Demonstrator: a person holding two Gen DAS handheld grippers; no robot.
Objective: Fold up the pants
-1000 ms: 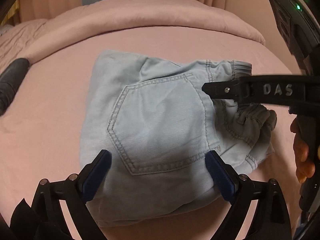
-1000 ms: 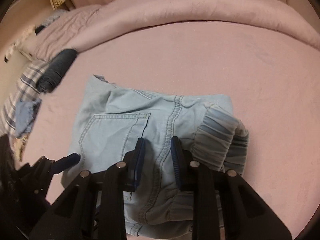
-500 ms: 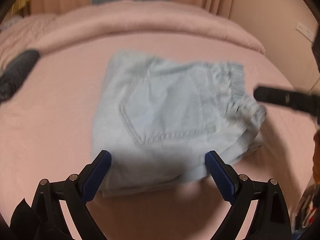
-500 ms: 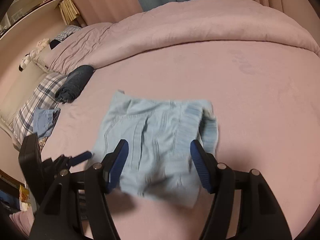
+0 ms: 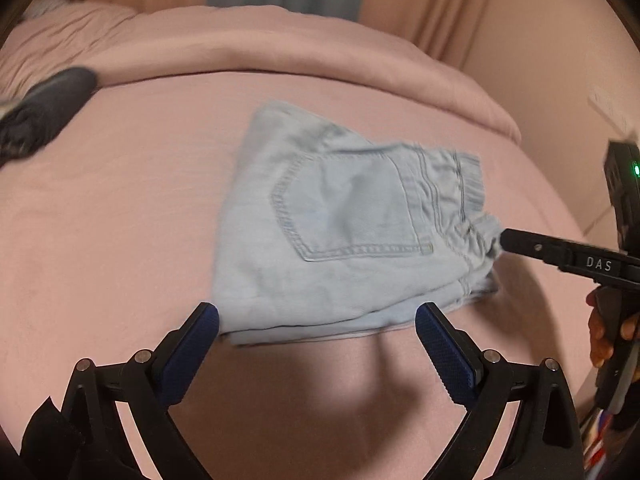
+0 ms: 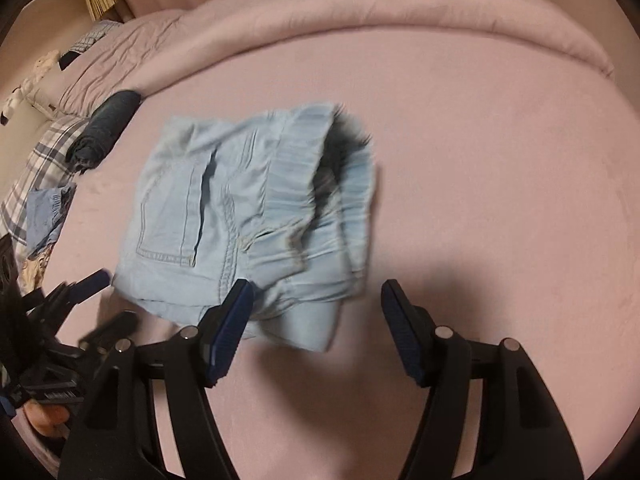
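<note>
We hold both grippers tilted downward. Left gripper (image 5: 316, 322) jaws spread wide, nothing between them. Right gripper (image 6: 316, 300) jaws opening, pads pressing on nothing. Fingers (image 5: 600, 332) wrap the right gripper's handle.

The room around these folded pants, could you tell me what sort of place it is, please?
Most likely a bedroom: the pants lie on a pink bed sheet, with a rolled duvet behind and curtains beyond.
</note>
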